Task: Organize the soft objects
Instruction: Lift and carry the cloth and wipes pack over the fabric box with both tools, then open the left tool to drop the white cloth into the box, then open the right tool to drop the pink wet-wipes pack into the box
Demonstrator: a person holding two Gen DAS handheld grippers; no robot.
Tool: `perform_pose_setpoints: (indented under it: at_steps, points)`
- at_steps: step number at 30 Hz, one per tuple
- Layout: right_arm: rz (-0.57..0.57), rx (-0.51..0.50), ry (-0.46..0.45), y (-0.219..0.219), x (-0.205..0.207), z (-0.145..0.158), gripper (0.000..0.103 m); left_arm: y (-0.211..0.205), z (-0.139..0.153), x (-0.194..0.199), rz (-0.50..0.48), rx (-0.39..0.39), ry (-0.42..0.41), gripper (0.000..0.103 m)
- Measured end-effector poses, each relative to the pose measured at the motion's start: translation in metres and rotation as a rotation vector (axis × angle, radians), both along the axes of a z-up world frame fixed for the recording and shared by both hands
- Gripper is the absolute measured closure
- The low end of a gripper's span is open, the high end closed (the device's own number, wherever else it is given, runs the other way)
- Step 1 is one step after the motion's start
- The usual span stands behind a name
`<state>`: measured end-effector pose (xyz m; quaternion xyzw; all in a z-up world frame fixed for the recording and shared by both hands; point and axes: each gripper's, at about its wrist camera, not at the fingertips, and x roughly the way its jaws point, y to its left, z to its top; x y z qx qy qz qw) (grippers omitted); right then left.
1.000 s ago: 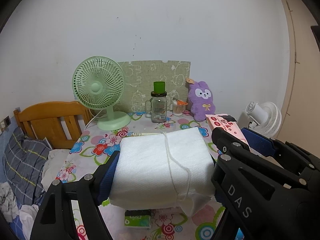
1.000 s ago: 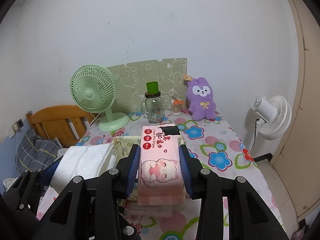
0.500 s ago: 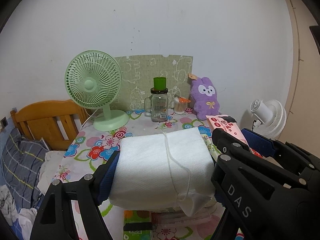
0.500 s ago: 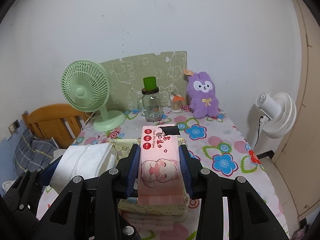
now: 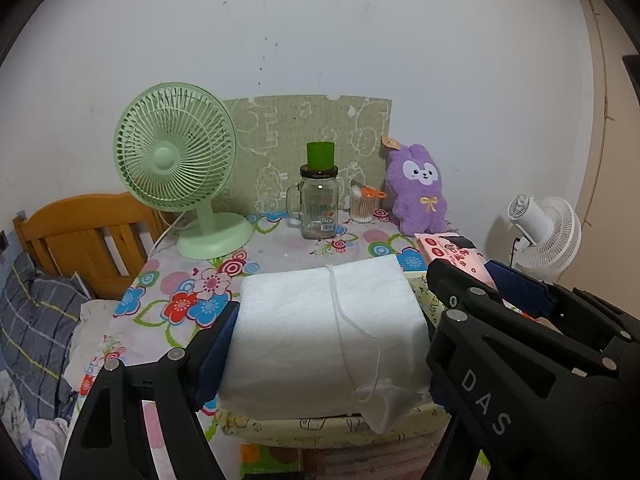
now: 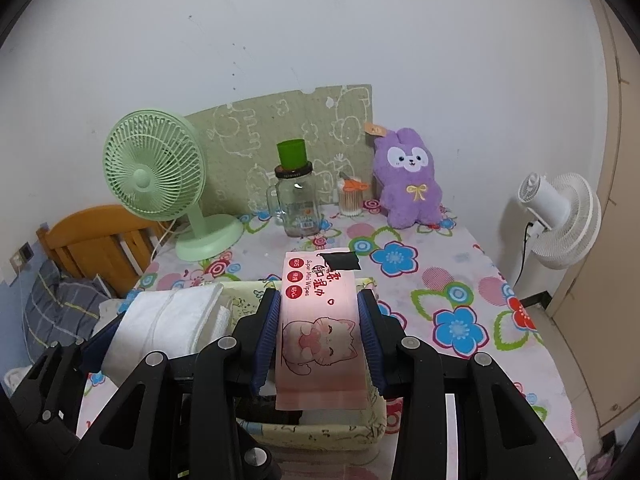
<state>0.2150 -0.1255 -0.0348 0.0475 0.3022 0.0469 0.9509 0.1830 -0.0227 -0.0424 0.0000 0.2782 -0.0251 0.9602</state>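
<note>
My left gripper [image 5: 328, 316] is shut on a white stack of soft tissue tied with string [image 5: 332, 336], held just over a pale yellow fabric box [image 5: 320, 428]. My right gripper [image 6: 320, 316] is shut on a pink pack of wet wipes with a cat print [image 6: 320, 332], held over the same yellow box [image 6: 320, 432]. The white stack shows at the left of the right wrist view [image 6: 164, 328], and the pink pack at the right of the left wrist view [image 5: 452, 256]. A purple plush bunny [image 6: 408, 178] sits at the table's back.
A flowered tablecloth [image 6: 452, 280] covers the table. At the back stand a green fan [image 6: 156, 176], a glass jar with a green cup on it [image 6: 298, 204], a cotton swab holder [image 6: 350, 196] and a green board. A wooden headboard [image 5: 80, 236] is left, a white fan [image 6: 560, 220] right.
Both grippers have moved lower and forward with their loads. The yellow box now lies right under the white stack and the pink pack.
</note>
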Motion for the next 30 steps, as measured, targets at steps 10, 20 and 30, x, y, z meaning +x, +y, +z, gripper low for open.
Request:
perform_pose_setpoints:
  at_steps: [10, 20, 30]
  points:
    - [-0.013, 0.001, 0.036, -0.003, 0.019, -0.015, 0.061, -0.001, -0.014, 0.022, -0.014, -0.005, 0.032, 0.015]
    - [0.024, -0.015, 0.068, 0.007, 0.025, -0.028, 0.061, 0.006, -0.023, 0.027, -0.014, 0.036, 0.087, 0.003]
    - [0.088, 0.005, 0.076, 0.024, 0.033, -0.035, 0.061, 0.020, -0.027, 0.031, 0.015, 0.065, 0.108, 0.003]
